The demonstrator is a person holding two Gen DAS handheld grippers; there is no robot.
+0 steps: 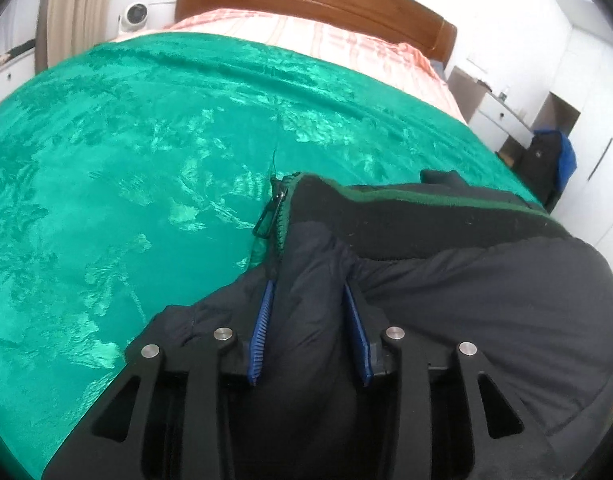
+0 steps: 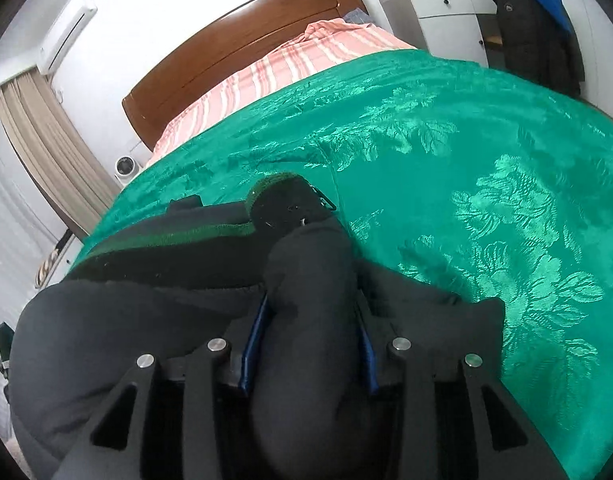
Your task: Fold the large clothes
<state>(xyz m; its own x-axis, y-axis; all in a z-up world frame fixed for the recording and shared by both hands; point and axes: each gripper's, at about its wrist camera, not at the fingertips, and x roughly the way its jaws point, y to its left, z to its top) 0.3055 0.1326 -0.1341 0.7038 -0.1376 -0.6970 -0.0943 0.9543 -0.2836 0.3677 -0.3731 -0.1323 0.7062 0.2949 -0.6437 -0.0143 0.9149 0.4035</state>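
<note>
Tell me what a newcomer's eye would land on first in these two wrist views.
The shiny green bedspread fills most of both views, running back to a pink striped sheet and a brown wooden headboard. In front, a dark puffy jacket lies bunched on it, its green-trimmed collar and zipper pull toward the middle of the bed. The left tool and right tool each grip a thick fold of it.

One dark jacket (image 1: 466, 300) here, one zip pull (image 1: 268, 212), two grippers (image 1: 310, 300) (image 2: 310, 312), one green bedspread (image 1: 126, 160), one striped sheet (image 2: 286, 68), one headboard (image 2: 234, 40), one curtain (image 2: 46, 140)
</note>
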